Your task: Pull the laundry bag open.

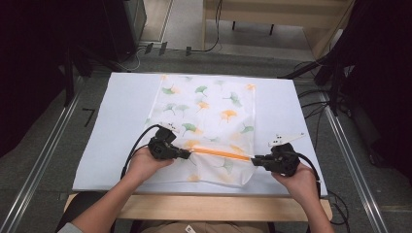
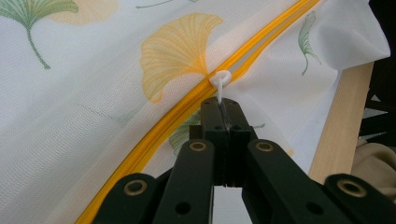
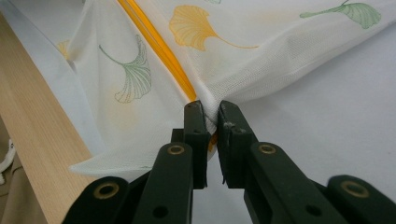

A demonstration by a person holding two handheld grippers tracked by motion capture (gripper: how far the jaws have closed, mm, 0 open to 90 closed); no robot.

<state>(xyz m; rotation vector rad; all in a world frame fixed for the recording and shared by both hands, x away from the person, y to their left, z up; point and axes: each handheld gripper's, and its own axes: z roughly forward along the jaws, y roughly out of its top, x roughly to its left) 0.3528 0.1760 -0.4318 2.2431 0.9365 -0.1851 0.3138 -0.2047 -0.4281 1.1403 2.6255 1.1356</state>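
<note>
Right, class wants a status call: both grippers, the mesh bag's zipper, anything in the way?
Left gripper shut on white zipper pull. Right gripper shut on mesh bag at orange zipper end. Nothing blocking.

Leaf-printed mesh bag [image 1: 206, 116] lies flat — orange zipper [image 1: 221, 153] stretched taut.

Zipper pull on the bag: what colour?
White zipper pull on an orange zipper; clearest in the left gripper view.

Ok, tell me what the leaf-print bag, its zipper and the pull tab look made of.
Bag: thin white mesh fabric, likely synthetic; a fine weave shows and it looks semi-sheer.
Zipper: orange-yellow, probably plastic or nylon coil; smooth, no metal glint.
Pull tab: white and glossy, apparently plastic, with a ring end.
</note>
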